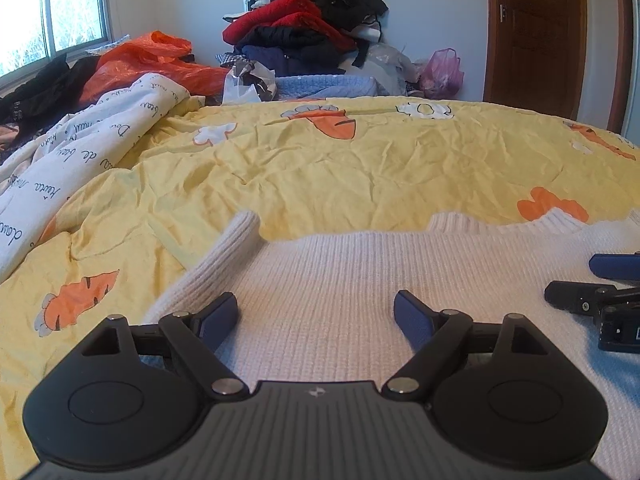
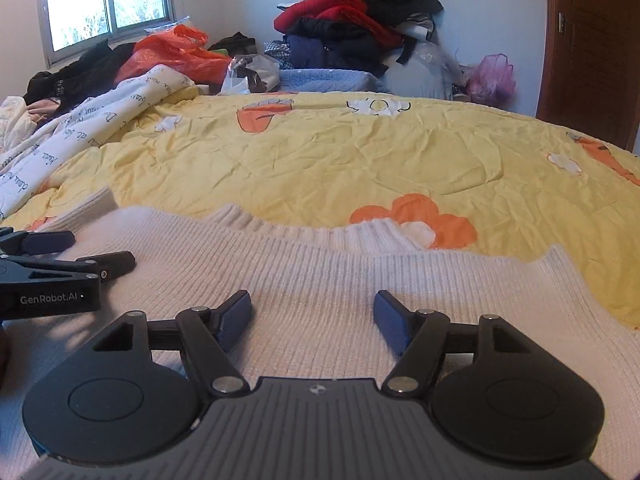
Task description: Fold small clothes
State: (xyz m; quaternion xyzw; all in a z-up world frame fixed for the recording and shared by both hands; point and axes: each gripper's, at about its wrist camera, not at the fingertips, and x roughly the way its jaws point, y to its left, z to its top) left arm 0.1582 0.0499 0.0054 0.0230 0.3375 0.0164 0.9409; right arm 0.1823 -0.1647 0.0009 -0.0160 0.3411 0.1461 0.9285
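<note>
A cream ribbed knit sweater point(image 1: 340, 280) lies flat on the yellow carrot-print quilt point(image 1: 320, 168); in the right wrist view the sweater point(image 2: 320, 276) fills the foreground. My left gripper point(image 1: 316, 308) hovers low over its left part, jaws wide apart, nothing between the blue pads. My right gripper point(image 2: 312, 312) stands open over the sweater's right part, also with nothing between its pads. Each gripper shows in the other's view: the right one point(image 1: 576, 284) at the right edge, the left one point(image 2: 100, 252) at the left edge. A ribbed sleeve cuff point(image 1: 244, 228) sticks out at the left.
A white quilt with script print point(image 1: 80, 152) is bunched at the left. Behind the bed lie orange plastic bags point(image 1: 152, 60), a blue knit point(image 1: 328, 86), a tall pile of red and dark clothes point(image 1: 308, 24) and a pink bag point(image 1: 442, 68). A wooden door point(image 1: 536, 32) stands at the right.
</note>
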